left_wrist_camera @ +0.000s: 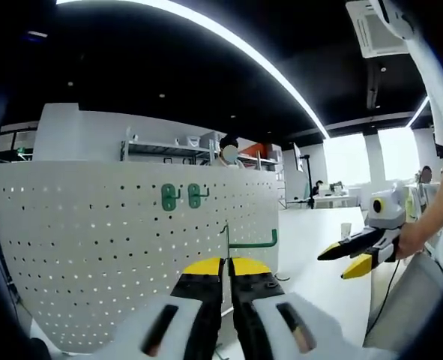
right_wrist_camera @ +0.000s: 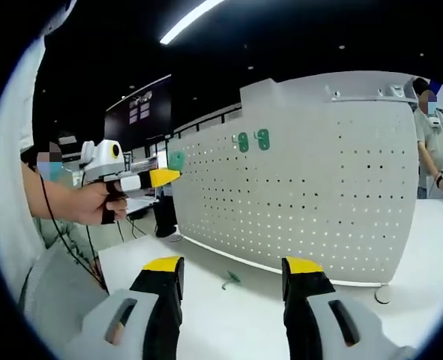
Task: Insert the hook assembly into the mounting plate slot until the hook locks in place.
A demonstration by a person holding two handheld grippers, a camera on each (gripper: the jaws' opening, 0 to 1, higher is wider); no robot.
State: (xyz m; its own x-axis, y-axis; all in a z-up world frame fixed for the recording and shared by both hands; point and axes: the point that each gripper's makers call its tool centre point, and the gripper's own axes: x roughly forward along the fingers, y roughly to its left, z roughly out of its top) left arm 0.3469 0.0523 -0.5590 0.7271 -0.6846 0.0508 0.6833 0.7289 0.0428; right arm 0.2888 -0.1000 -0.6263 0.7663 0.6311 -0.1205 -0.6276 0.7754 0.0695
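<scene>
Before pegboard (left_wrist_camera: 116,247), left hand-held gripper (left_wrist_camera: 226,264) pinches hook (left_wrist_camera: 249,241).

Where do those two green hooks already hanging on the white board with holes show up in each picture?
Left gripper view: the two green hooks hang side by side on the upper middle of the pegboard, above the shut left gripper.
Right gripper view: the same pair sits near the pegboard's top edge, above the middle of the picture.
Shared landmark: the white pegboard itself.
</scene>
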